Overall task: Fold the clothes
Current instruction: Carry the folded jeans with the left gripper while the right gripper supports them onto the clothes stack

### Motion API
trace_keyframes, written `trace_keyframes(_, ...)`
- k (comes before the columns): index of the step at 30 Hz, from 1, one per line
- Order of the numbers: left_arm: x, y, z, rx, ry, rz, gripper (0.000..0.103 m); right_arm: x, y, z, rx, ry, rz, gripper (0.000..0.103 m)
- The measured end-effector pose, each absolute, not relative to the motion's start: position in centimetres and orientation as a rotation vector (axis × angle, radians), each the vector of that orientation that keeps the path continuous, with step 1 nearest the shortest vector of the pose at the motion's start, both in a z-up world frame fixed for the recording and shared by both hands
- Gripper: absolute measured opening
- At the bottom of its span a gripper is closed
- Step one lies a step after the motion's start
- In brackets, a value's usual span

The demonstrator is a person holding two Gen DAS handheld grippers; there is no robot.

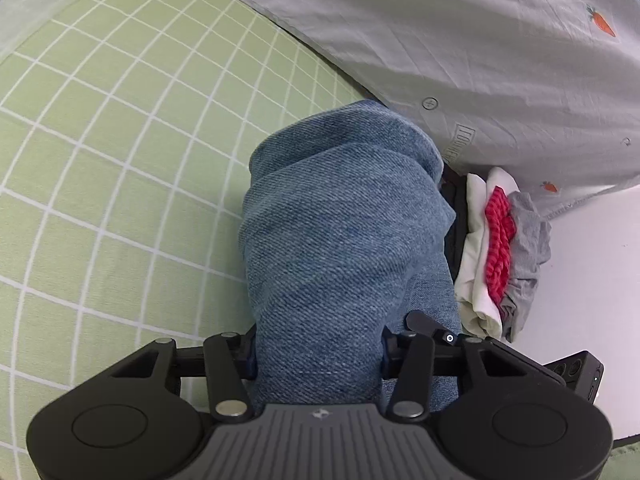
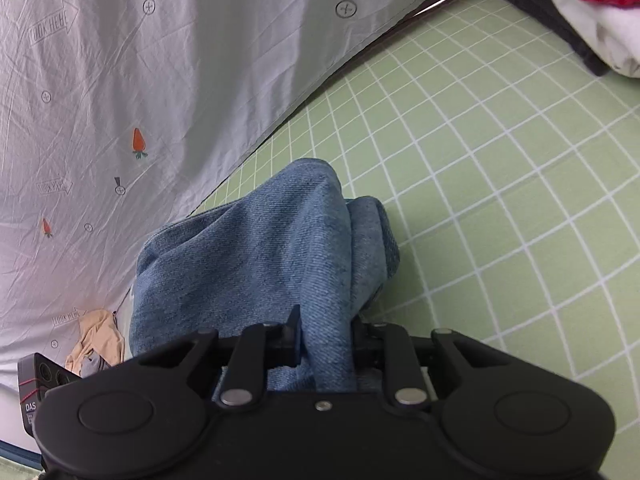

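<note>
The left claw [image 1: 318, 360] is clenched on a thick bunch of blue jeans [image 1: 340, 240], and the right claw [image 2: 326, 344] grips a narrower fold of the same jeans [image 2: 260, 264]. The denim hangs bunched over a green checked sheet [image 1: 100, 160], which reads as a bed rather than a surface.

Just beyond the jeans lies a pale grey quilt [image 1: 460, 60] printed with small carrots, its edge meeting the denim. Beside the jeans in the left view sits a pile of clothes [image 1: 496, 248]: white, red striped and grey pieces, with something dark beneath. In the right view a beige garment [image 2: 98, 340] lies crumpled on the quilt [image 2: 120, 80], near the left claw's camera housing.
</note>
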State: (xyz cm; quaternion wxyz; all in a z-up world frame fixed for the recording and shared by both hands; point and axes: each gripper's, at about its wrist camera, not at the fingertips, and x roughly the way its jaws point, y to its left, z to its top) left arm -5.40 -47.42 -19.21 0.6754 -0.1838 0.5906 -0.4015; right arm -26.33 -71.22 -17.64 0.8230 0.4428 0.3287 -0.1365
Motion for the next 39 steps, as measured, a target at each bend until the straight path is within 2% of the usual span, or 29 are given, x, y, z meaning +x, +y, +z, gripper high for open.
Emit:
trace_keyframes(5, -10.0, -54.8, -15.4, -0.374, 1.266, -1.084, 0.050, -33.3, -76.2, -12.8, 0.915, 0.573, -0.376, 0.020)
trace_keyframes(10, -14.9, -65.1, -11.7, -0.387, 1.185, -1.227, 0.050, -39.3, -84.4, -6.3, 0.759, 0.487, -0.475, 0.020)
trace_keyframes(18, -19.3, -82.9, -5.0, -0.391, 0.974, -1.376, 0.051, -42.1, -98.1, 2.5, 0.413, 0.377, -0.603, 0.023)
trace_keyframes(19, -19.1, -85.2, -4.7, -0.376, 0.949, -1.372, 0.054, -41.6, -99.4, 2.8, 0.368, 0.382, -0.627, 0.029)
trace_keyframes(20, -19.1, -87.3, -4.5, -0.335, 0.923, -1.346, 0.063, -41.0, -101.2, 2.8, 0.303, 0.406, -0.671, 0.040)
trace_keyframes(21, -19.3, -89.1, -4.6, -0.261, 0.896, -1.289, 0.065, -39.9, -102.3, 2.4, 0.218, 0.441, -0.716, 0.048)
trace_keyframes(22, -19.5, -90.9, -4.6, -0.188, 0.867, -1.232, 0.066, -38.9, -103.4, 1.9, 0.132, 0.475, -0.759, 0.064)
trace_keyframes(23, -19.7, -92.4, -4.7, -0.116, 0.839, -1.167, 0.065, -37.8, -104.2, 0.7, 0.016, 0.493, -0.794, 0.073)
trace_keyframes(24, -19.9, -93.4, -5.0, -0.057, 0.808, -1.101, 0.065, -36.8, -105.0, -0.5, -0.101, 0.510, -0.828, 0.076)
trace_keyframes(27, -19.4, -93.9, -5.5, -0.049, 0.760, -1.041, 0.065, -35.7, -106.2, -2.9, -0.168, 0.482, -0.831, 0.070)
trace_keyframes(28, -19.1, -94.0, -5.5, -0.065, 0.754, -1.035, 0.071, -35.9, -106.6, -3.2, -0.132, 0.443, -0.810, 0.067)
trace_keyframes(29, -18.7, -94.4, -5.4, -0.074, 0.742, -1.031, 0.075, -35.9, -107.0, -3.8, -0.069, 0.403, -0.776, 0.058)
trace_keyframes(31, -18.2, -95.9, -5.3, -0.046, 0.701, -1.009, 0.075, -35.1, -108.1, -5.1, 0.031, 0.378, -0.742, 0.041)
trace_keyframes(33, -18.1, -97.0, -5.4, 0.001, 0.666, -0.965, 0.077, -33.9, -109.1, -6.4, 0.097, 0.384, -0.746, 0.040)
trace_keyframes(35, -17.5, -97.7, -6.4, 0.010, 0.677, -0.913, 0.082, -33.0, -110.2, -7.8, 0.154, 0.379, -0.745, 0.042)
trace_keyframes(39, -13.4, -98.0, -9.8, -0.083, 0.829, -0.860, 0.086, -31.3, -110.7, -10.2, 0.174, 0.377, -0.732, 0.042)
